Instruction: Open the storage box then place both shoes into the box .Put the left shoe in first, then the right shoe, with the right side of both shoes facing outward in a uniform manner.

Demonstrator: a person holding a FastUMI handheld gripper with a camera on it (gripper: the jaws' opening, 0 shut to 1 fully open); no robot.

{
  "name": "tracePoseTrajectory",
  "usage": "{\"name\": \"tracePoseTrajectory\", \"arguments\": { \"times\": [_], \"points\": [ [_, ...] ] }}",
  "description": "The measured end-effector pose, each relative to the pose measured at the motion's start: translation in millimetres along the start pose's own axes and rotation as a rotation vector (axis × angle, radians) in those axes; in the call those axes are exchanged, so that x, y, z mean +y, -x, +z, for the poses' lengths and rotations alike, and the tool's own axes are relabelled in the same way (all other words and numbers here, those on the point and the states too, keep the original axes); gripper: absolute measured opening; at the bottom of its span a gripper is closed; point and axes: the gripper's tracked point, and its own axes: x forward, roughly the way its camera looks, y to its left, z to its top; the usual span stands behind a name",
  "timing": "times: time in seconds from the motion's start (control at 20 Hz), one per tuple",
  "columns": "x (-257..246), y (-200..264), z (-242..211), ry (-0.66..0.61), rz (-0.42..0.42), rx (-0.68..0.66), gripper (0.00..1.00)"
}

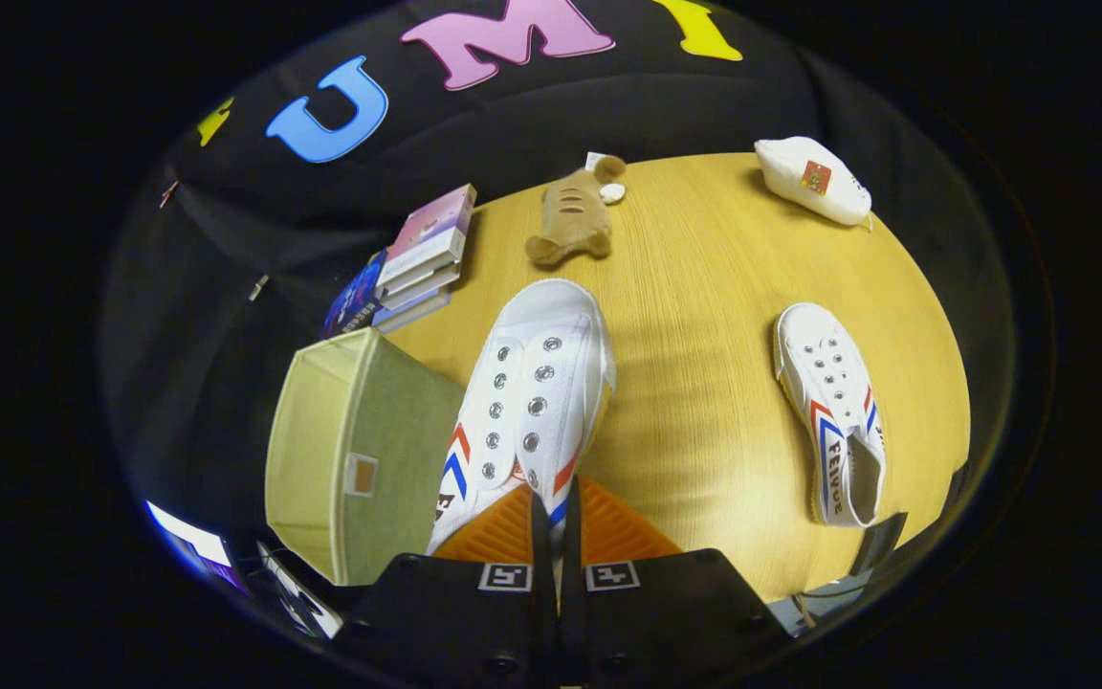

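The gripper (554, 512) is clamped on the rear edge of a white canvas shoe with red and blue chevrons (524, 402), its fingers nearly together, holding it toe-forward above the pale wooden surface (704, 287). Just beside it stands the pale green fabric storage box (350, 459). The second matching shoe (833, 411) lies well apart. Beyond are a stack of books (422, 258), a brown plush toy (572, 222) and a white pouch (811, 180).
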Motion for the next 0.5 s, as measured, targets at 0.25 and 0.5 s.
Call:
{"name": "tracePoseTrajectory", "arguments": {
  "times": [0.25,0.5],
  "points": [
    [66,47,15,-0.031,0.023,-0.092,0.05],
    [152,51,10,-0.065,0.12,-0.1,0.06]
  ]
}}
